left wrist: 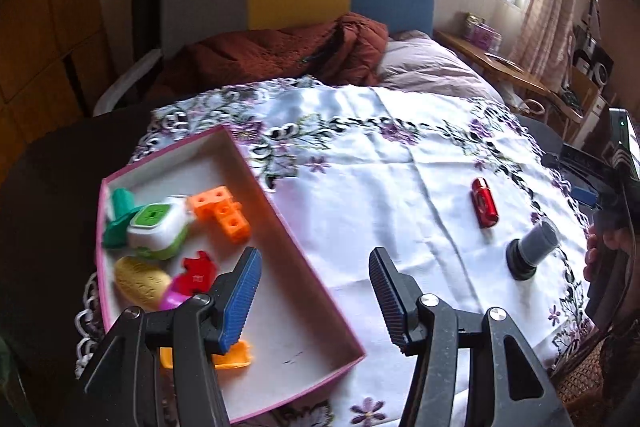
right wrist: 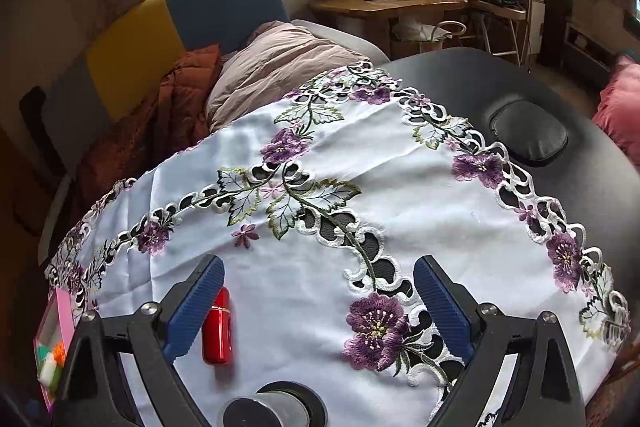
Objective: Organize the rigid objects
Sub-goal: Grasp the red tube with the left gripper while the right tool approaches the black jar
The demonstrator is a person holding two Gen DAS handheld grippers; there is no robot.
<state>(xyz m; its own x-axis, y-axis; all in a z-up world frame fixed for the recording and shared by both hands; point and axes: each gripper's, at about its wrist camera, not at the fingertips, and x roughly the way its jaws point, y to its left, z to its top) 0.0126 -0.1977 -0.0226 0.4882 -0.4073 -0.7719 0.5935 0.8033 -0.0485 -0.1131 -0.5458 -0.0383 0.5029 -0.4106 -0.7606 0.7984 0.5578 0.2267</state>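
A pink-rimmed box (left wrist: 316,261) lies on the embroidered cloth at left. It holds an orange block piece (left wrist: 221,211), a green-and-white cube (left wrist: 158,231), a teal piece (left wrist: 117,217), a yellow oval (left wrist: 138,281), a red piece (left wrist: 197,271) and an orange-yellow piece (left wrist: 234,355). My left gripper (left wrist: 314,291) is open and empty over the box's right wall. A red cylinder (left wrist: 485,202) and a grey-black canister (left wrist: 530,249) lie on the cloth at right. My right gripper (right wrist: 318,307) is open and empty above the canister (right wrist: 276,407), with the red cylinder (right wrist: 218,327) beside its left finger.
The white cloth with purple flowers (right wrist: 320,163) covers a black padded table (right wrist: 560,99). A bed with a rust quilt (left wrist: 280,51) and a colour-block headboard stands behind. A wooden desk (right wrist: 384,5) stands by the window. The box edge (right wrist: 56,323) shows at far left.
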